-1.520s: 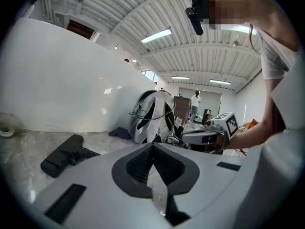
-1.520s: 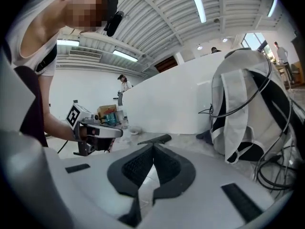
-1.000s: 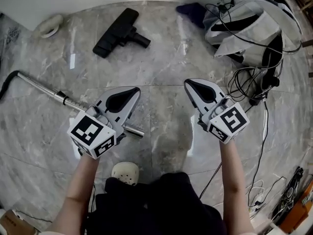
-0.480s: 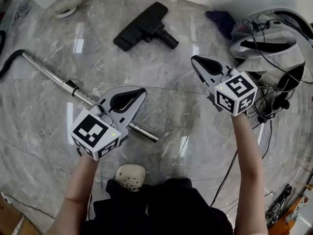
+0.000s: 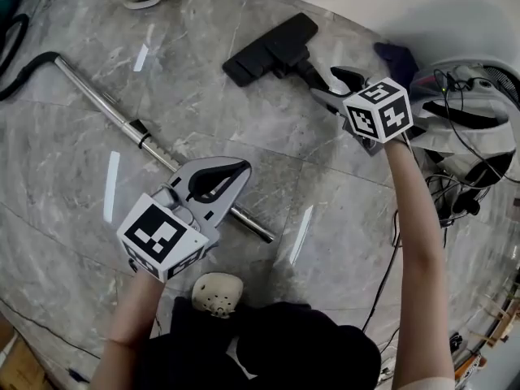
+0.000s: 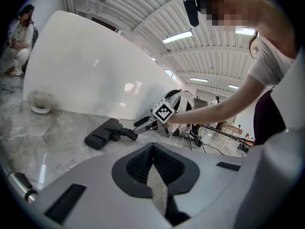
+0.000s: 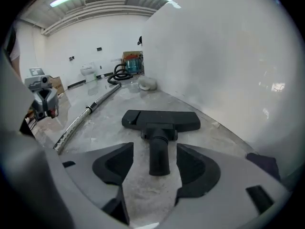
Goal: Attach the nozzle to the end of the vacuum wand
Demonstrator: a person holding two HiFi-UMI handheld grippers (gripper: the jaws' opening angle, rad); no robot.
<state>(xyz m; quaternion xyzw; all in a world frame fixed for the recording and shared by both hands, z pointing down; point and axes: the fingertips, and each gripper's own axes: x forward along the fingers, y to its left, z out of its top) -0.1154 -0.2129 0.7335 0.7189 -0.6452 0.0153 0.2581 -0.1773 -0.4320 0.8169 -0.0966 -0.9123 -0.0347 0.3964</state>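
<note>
R gripper (image 7: 155, 173): jaws apart, have just been opening. The tube neck of the black plastic floor nozzle (image 7: 161, 120) lies between them, pads not on it yet. It's prob. lined up along the neck so closing takes the round part, not the wide head. The nozzle lies flat on the grey marble floor (image 5: 325, 177) by the white wall (image 7: 228, 56).

L gripper (image 6: 153, 168): jaws together, nothing in them, hovering above the silver metal vacuum wand (image 5: 110, 108). The wand lies on the floor w/ its open end (image 5: 262, 232) free, likely ready to receive the nozzle.
</note>
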